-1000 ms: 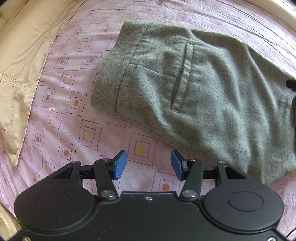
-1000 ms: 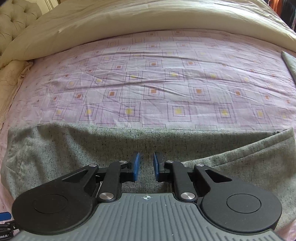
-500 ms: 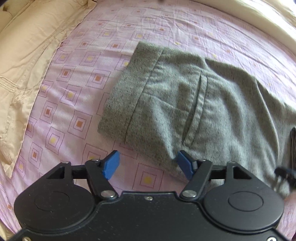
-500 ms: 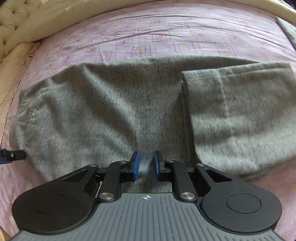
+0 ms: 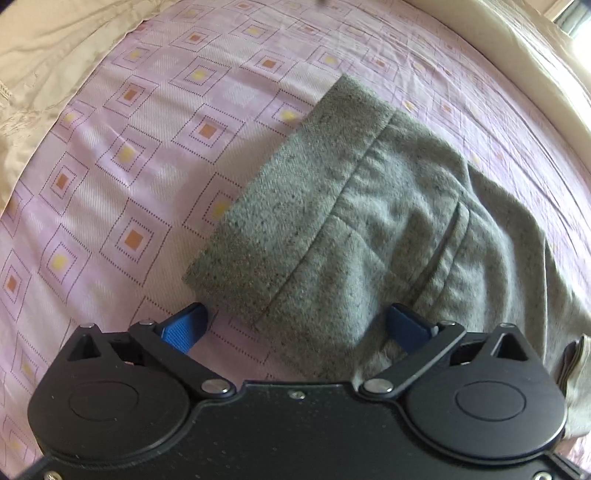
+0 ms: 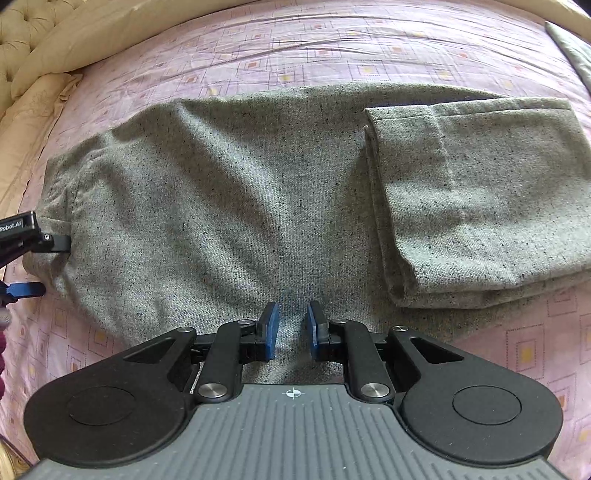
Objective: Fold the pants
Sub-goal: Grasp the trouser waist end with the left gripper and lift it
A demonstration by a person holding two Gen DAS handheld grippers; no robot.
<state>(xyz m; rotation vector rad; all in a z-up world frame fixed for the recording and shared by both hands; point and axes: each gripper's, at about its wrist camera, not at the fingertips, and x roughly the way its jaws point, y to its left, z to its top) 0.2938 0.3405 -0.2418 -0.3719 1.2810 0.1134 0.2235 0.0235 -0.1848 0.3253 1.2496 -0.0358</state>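
Note:
Grey speckled pants point(image 6: 229, 192) lie flat on the bed, with the leg ends folded back over them at the right point(image 6: 480, 192). In the left wrist view the waistband corner point(image 5: 295, 221) lies between my left gripper's point(image 5: 295, 325) wide-open blue fingers; cloth bunches between them. The left gripper also shows at the waistband end in the right wrist view point(image 6: 33, 266). My right gripper point(image 6: 291, 328) hovers over the near edge of the pants, jaws narrowly apart, holding nothing.
The bed has a pink sheet with square patterns point(image 5: 129, 166). Beige pillows point(image 6: 40, 107) and a tufted headboard point(image 6: 26, 22) lie at the left. A cream duvet point(image 5: 517, 55) runs along the far side.
My left gripper has moved in onto the waistband corner and opened wider. My right gripper has drawn back from the far edge to the near edge; the leg ends now lie folded over.

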